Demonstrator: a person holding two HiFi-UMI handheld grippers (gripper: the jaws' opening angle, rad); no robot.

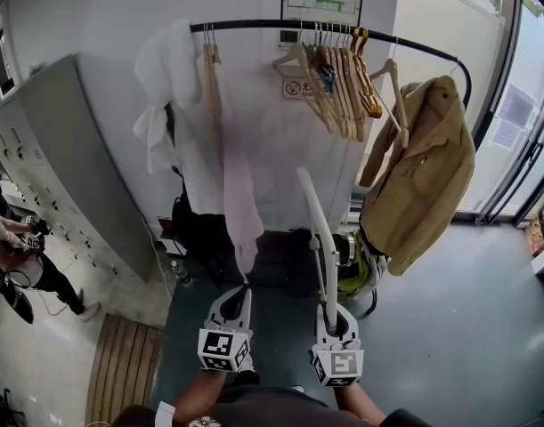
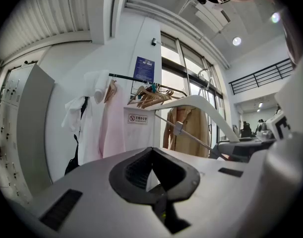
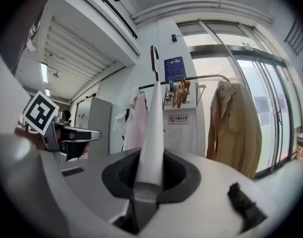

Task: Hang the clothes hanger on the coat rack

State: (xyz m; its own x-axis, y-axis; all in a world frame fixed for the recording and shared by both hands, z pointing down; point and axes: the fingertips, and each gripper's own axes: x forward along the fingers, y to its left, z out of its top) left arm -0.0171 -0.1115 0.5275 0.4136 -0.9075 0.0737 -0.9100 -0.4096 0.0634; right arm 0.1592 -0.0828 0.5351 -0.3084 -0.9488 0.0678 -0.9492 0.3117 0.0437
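Observation:
A white plastic hanger (image 1: 316, 229) sticks up and away from my right gripper (image 1: 332, 314), whose jaws are shut on the end of one arm. In the right gripper view the hanger (image 3: 153, 128) rises between the pads, its metal hook (image 3: 154, 58) on top, just above the rail in the picture. The coat rack's black rail (image 1: 280, 25) runs across ahead, some way off. My left gripper (image 1: 233, 302) is held level beside the right one, shut with nothing in it (image 2: 151, 150). From the left gripper view, the hanger (image 2: 191, 102) shows to the right.
On the rail hang white and pink garments (image 1: 191, 123) at the left, several bare wooden hangers (image 1: 338, 78) in the middle and a tan jacket (image 1: 427, 176) at the right. Grey lockers (image 1: 49, 158) and a person (image 1: 13, 247) stand left. Glass doors (image 1: 521, 132) are on the right.

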